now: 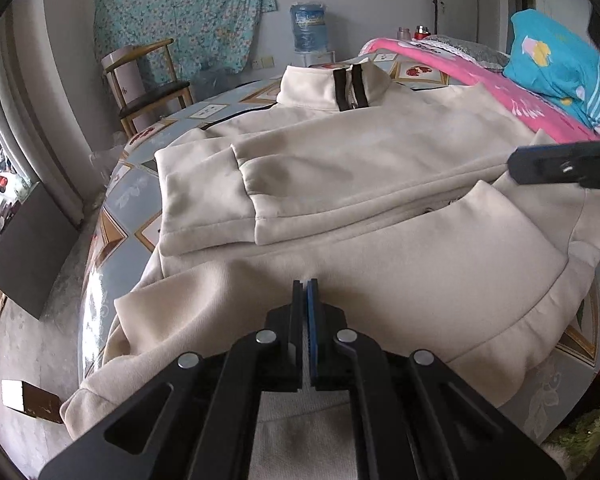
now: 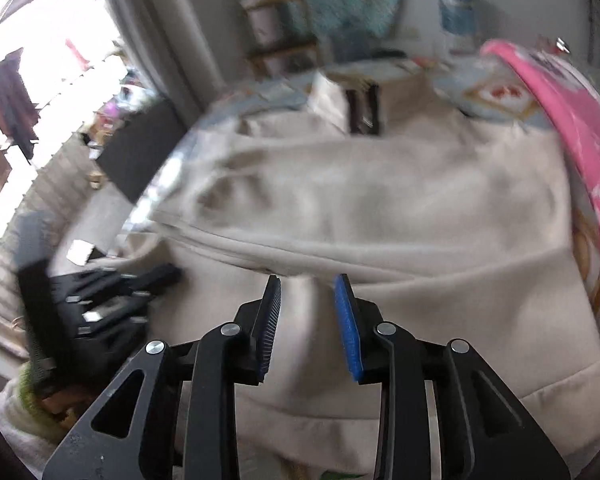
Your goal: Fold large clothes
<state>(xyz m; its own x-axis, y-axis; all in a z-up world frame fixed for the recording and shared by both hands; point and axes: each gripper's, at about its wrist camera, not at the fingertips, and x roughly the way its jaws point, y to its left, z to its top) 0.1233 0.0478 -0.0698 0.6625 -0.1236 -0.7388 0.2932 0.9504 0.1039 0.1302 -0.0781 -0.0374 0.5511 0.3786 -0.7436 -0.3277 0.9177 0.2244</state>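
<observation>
While the left gripper (image 1: 305, 284) is pinching the jacket (image 1: 380, 152) hem, the right gripper (image 2: 307, 280) is hovering half-open above it.

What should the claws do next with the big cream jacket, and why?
Probably the open right claw should grip the hem near it. The left claw is shut at the cream jacket's hem, both sleeves already lie across its front, so lifting the bottom toward the collar seems next.

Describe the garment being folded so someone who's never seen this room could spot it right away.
Find the table with the patterned blue cloth. Spread across it lies a cream fleece jacket, sleeves folded over its front. Unlike the pink blanket beside it, it is plain, with a stand-up collar and dark brown zip trim.
</observation>
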